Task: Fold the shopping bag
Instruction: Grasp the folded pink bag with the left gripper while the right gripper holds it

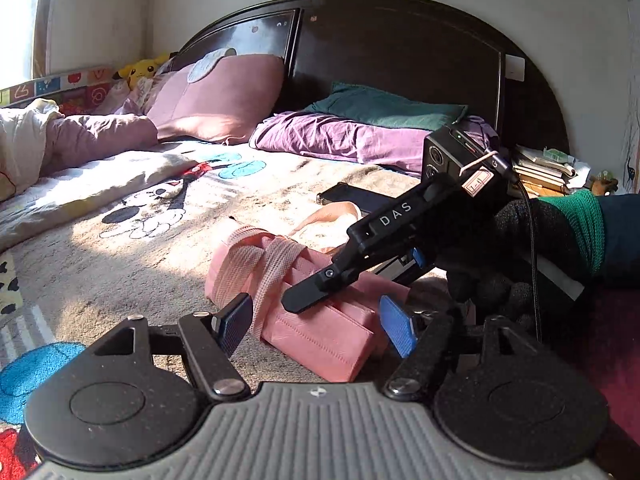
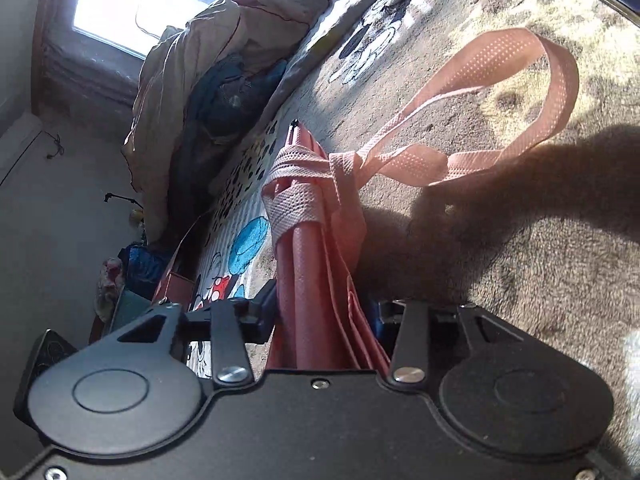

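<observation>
A pink fabric shopping bag [image 1: 320,336] lies folded into a narrow bundle on the bed, with one strap [image 1: 272,268] wound around its far end. The other strap [image 2: 560,80] trails in a loose loop on the blanket. My left gripper [image 1: 316,326] is open and straddles the near end of the bundle, its pads standing just off the fabric. My right gripper [image 2: 322,316] is shut on the bag [image 2: 312,280], which fills the gap between its pads. In the left wrist view one of its black fingers [image 1: 316,290] lies across the top of the bundle, held by a gloved hand [image 1: 520,248].
A cartoon-print blanket [image 1: 160,208] covers the bed. A dark phone [image 1: 352,198] lies just beyond the bag. Pink, purple and green pillows [image 1: 224,96] lean on the dark headboard [image 1: 400,48]. A rumpled duvet [image 2: 208,48] lies along the far side. Books [image 1: 540,168] are stacked at the right.
</observation>
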Motion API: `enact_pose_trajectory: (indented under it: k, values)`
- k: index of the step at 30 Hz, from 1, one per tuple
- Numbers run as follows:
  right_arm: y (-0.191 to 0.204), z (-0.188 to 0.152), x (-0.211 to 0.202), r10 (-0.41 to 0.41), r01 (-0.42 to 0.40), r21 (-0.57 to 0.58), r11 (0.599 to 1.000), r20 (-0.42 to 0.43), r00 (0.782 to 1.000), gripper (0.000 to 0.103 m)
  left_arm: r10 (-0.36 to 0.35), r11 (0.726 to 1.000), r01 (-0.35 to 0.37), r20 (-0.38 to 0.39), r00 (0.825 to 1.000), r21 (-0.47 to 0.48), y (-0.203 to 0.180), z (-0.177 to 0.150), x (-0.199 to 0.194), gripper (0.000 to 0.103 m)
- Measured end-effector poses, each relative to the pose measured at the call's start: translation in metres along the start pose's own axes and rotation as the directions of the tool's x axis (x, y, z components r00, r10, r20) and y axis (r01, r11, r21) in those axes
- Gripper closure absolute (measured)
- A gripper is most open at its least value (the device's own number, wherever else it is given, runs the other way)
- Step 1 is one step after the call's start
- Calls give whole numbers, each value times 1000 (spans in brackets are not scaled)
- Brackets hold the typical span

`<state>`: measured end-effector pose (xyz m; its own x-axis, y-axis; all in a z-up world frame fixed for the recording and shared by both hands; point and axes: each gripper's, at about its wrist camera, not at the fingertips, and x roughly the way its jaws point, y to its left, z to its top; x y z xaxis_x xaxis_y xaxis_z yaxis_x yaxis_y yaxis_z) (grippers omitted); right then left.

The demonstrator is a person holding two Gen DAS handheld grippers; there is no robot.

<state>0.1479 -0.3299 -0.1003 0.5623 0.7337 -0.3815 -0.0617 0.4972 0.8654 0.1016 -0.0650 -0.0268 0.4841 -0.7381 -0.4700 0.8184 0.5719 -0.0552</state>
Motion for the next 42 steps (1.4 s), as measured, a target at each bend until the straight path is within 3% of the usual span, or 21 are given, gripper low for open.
enact_pose_trajectory:
  k: [3,5,6,11,14,15,16,18,19,20,22,23,26,29,32,34,38,42]
  values:
    - [-19,-18,-17,93,-97,131,987,37,995,67,15,999,-15,-6,1000,44,-7,6,-5,33]
    - [-30,-25,-11,175,-187,253,949,70,982,67,15,997,-16,2,1000,69,-15,8,-6,33]
    - [-35,-29,-7,208,-227,316,921,94,974,67,43,991,-41,-15,999,129,-25,8,-4,33]
    - [-35,-36,14,281,-316,462,829,145,949,67,191,917,-160,-49,980,365,-58,-1,12,33]
    - [-35,-40,22,294,-339,533,775,170,941,67,369,787,-315,3,929,530,-79,-13,31,33]
    - [-34,-42,25,299,-346,550,760,176,938,67,398,752,-335,14,917,567,-85,-18,35,28]
    - [-32,-44,28,304,-353,566,745,182,935,67,444,684,-361,30,895,634,-92,-28,45,26]
    - [-27,-46,31,304,-347,574,741,174,937,67,492,613,-392,57,869,686,-96,-37,53,26]
    - [-26,-46,32,306,-349,578,738,174,936,66,499,620,-398,52,865,676,-93,-36,55,40]
    - [-23,-44,33,299,-331,560,759,151,942,60,493,638,-397,46,869,660,-90,-33,53,45]
    - [-18,-39,31,270,-291,511,809,115,956,54,496,647,-421,67,866,635,-86,-27,45,59]
    - [-17,-37,29,272,-287,495,820,105,957,49,496,653,-433,81,865,622,-84,-24,40,62]
    - [-15,-31,22,274,-284,462,840,91,957,40,529,633,-472,103,843,614,-78,-18,29,67]
    - [-20,-30,10,262,-279,459,843,102,960,37,585,591,-528,126,801,609,-71,-18,22,69]
    - [-30,-36,-5,255,-304,476,825,166,953,37,597,582,-542,134,791,606,-69,-20,15,69]
    - [-35,-41,-7,253,-324,489,810,208,945,39,592,613,-551,133,795,566,-69,-19,9,69]
    - [-27,-47,-7,211,-306,470,828,245,946,38,584,711,-583,132,801,393,-56,-6,-15,69]
    - [-23,-50,-3,189,-317,470,824,300,935,37,571,773,-583,126,811,249,-43,-2,-40,69]
